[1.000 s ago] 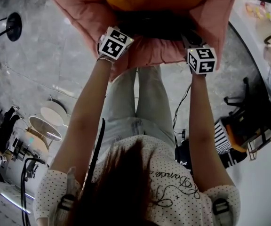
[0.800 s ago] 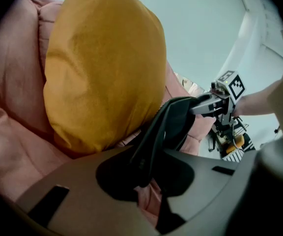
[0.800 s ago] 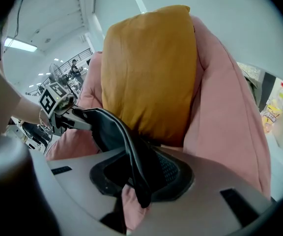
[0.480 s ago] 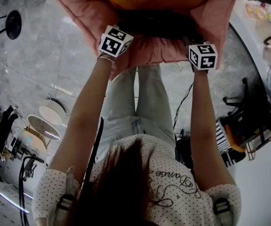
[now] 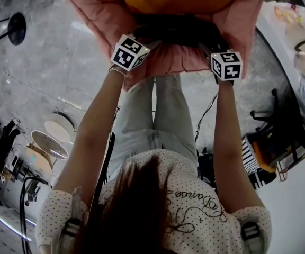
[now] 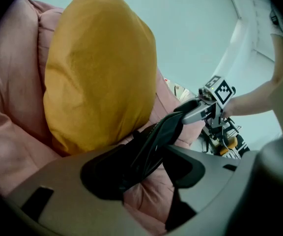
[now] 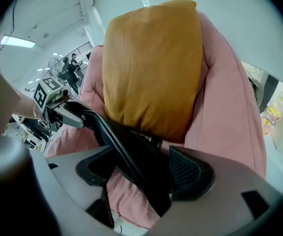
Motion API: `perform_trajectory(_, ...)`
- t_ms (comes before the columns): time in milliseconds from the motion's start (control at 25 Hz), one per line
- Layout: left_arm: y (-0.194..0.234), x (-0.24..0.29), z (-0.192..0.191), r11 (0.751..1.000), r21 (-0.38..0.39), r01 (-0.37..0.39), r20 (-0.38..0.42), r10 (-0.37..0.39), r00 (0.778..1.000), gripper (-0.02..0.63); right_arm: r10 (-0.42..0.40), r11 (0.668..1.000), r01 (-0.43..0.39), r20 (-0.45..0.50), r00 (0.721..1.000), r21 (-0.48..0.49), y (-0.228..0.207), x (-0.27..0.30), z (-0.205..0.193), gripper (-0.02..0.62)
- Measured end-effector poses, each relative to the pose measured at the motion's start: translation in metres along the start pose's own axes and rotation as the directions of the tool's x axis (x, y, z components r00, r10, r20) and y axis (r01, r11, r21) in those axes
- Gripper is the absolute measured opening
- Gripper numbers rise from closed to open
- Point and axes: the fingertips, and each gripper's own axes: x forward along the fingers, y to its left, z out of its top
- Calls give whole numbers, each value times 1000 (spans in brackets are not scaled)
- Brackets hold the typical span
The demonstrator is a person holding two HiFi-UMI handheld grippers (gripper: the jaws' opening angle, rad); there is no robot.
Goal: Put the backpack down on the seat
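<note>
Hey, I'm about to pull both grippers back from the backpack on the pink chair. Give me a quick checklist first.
1. The backpack lies on the pink seat: ok.
2. Jaws of the left gripper opening, not pinching the strap: ok.
3. Jaws of the right gripper opening, not pinching the strap: ok.
4. Strap out from between both pairs of jaws: not ok.
5. Backpack settled, won't slide off: cannot tell.

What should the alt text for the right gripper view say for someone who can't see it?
A black backpack strap lies between the opening jaws of the right gripper and runs left to the left gripper, whose jaws are opening around it too. Behind it, a mustard cushion leans on a pink padded seat.
</note>
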Motion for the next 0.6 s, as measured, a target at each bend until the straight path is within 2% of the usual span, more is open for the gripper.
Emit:
perform_trajectory(120, -1, -12, 9, 999, 46, -28, 22, 27, 999, 247, 2, 1000, -2, 9, 1000, 8, 7, -7, 5, 351)
perform_trajectory(280, 2, -29, 29, 991, 101, -88, 68, 81, 994, 247, 3, 997, -6, 49, 999, 71, 7, -19, 14, 365)
perform_trajectory(560, -4, -65, 61, 991, 87, -106, 150, 92, 984, 244, -13, 998, 5, 119, 993, 69, 18, -52, 43, 332)
perform_trajectory(600, -5, -69, 65, 990, 94, -108, 156, 92, 983, 226, -15, 998, 7, 132, 991, 65, 19, -57, 49, 325)
